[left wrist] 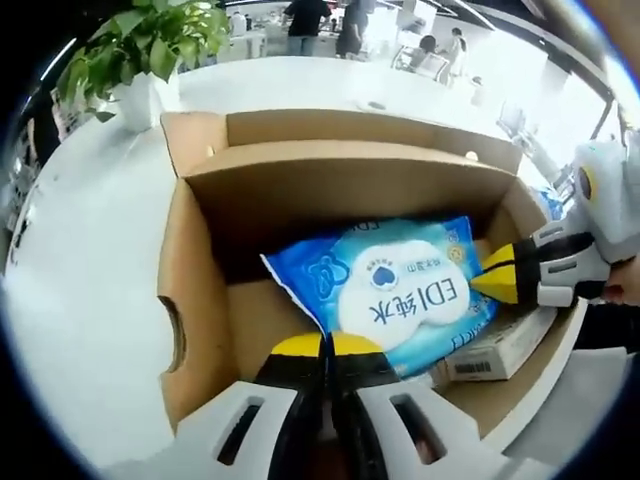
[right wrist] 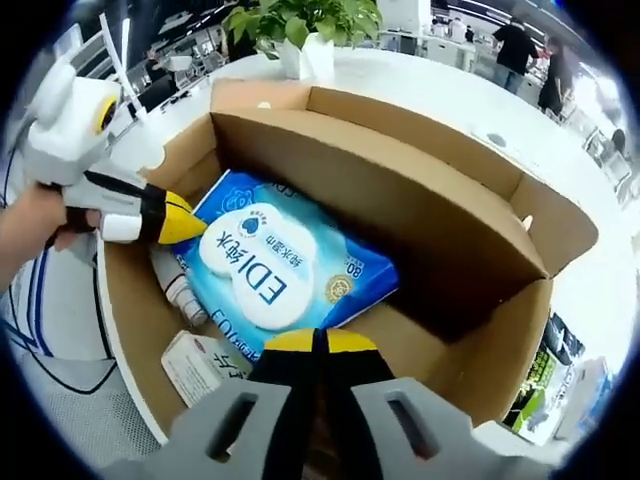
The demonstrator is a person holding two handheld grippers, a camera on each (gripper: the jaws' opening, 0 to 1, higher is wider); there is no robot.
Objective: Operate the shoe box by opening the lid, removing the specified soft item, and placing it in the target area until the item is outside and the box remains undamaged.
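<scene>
As I read the left gripper view from its left edge, a potted plant (left wrist: 150, 45) stands on the white table (left wrist: 70, 300) beyond the open cardboard shoe box (left wrist: 190, 300), whose lid (left wrist: 350, 125) is folded back and upright. Inside the box lies the soft item — a blue wet-wipe pack (left wrist: 400, 290) — resting tilted over a small white carton (left wrist: 505, 350) at the box's right side. My left gripper (left wrist: 327, 345) rises from the bottom with its yellow-tipped jaws pressed together, their tips at the near edge of the pack; I cannot tell whether they pinch the wrapper. At the right edge, my right gripper (left wrist: 500, 280) reaches in, tips together and touching the pack's right end.

In the right gripper view, the left gripper (right wrist: 180, 225) enters from the left, held by a hand (right wrist: 40, 225), its tips against the wet-wipe pack (right wrist: 280, 265). Below it lie a small bottle (right wrist: 180, 290) and the white carton (right wrist: 200, 365). My right gripper (right wrist: 320, 342) stands closed at the pack's near edge — a grip on it is not discernible. The shoe box (right wrist: 480, 360) wall and raised lid (right wrist: 380, 180) lie rightward; the plant (right wrist: 300, 25) stands beyond, and people stand in the background.
</scene>
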